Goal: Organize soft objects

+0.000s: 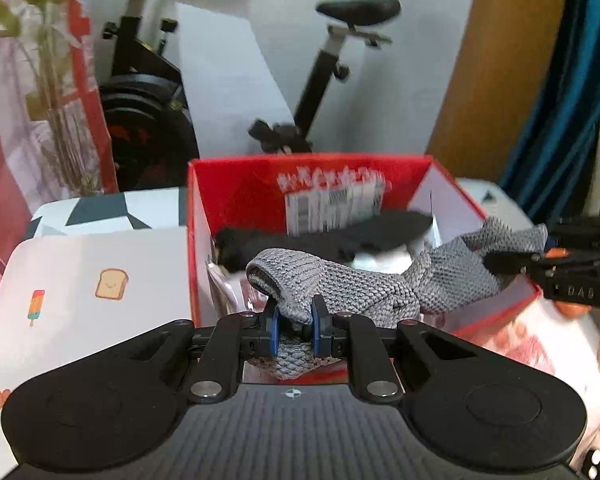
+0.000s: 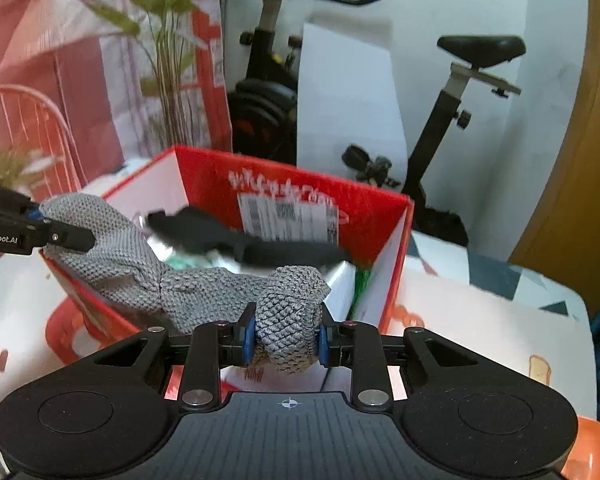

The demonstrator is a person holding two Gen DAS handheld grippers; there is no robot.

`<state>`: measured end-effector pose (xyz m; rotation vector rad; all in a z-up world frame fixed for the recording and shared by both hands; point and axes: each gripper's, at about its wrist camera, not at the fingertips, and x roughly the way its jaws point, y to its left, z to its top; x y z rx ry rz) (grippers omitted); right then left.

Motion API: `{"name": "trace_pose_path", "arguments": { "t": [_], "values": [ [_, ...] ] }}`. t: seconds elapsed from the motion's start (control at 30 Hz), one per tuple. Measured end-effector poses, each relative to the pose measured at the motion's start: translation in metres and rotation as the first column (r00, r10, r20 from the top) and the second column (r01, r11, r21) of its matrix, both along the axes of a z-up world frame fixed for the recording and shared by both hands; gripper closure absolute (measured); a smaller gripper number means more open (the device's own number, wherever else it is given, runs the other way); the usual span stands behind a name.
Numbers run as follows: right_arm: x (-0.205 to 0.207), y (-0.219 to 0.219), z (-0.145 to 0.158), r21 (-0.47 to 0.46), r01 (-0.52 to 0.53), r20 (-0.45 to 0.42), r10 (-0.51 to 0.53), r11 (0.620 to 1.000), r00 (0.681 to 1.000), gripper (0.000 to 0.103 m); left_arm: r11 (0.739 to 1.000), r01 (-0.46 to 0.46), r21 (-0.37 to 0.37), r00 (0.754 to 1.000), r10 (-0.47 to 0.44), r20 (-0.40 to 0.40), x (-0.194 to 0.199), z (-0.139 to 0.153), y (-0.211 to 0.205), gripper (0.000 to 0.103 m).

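Behind the red box (image 1: 236, 184) stands an exercise bike (image 1: 148, 112). Left gripper (image 1: 294, 330) and right gripper (image 2: 286, 340) each clamp the grey knit (image 1: 364, 292) above the box; next, probably lowering it inside.

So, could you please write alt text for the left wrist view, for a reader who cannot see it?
The left gripper pinches one end of a grey knitted cloth stretched above an open red cardboard box, while the right gripper holds its other end at the right edge. A black soft item lies inside the box, and a black exercise bike stands behind.
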<state>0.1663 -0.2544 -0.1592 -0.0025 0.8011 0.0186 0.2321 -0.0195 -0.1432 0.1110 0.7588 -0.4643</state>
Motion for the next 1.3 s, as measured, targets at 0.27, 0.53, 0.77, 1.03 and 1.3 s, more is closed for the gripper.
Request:
{"name": "trace_pose_path", "arguments": {
  "t": [0.27,0.53,0.77,1.03,1.3],
  "values": [
    [0.009,-0.003,-0.008,0.003,0.006,-0.05,-0.006,1.0,0.999,0.076,0.997,0.034,0.063,0.999,-0.034,0.006,0.0,-0.007,-0.005,0.044],
    [0.024,0.012,-0.022,-0.036,-0.027,-0.117,0.023,0.999,0.993,0.076,0.998,-0.031,0.049,0.996,0.027,0.083,-0.008,0.008,-0.002,0.023],
    [0.023,0.017,-0.01,-0.083,0.017,-0.086,-0.024,0.996,0.996,0.037,0.996,-0.086,-0.014,0.983,0.087,0.159,-0.021,0.034,0.004,0.004],
    [-0.013,0.023,0.05,-0.075,0.116,0.097,-0.108,0.99,0.989,0.0,0.982,-0.186,-0.02,0.945,0.184,0.272,-0.044,0.068,0.006,0.0],
    [-0.071,0.046,0.114,-0.057,0.203,0.263,-0.181,0.977,0.948,0.0,0.972,-0.236,-0.022,0.911,0.229,0.343,-0.09,0.1,0.009,0.0]
  ]
}}
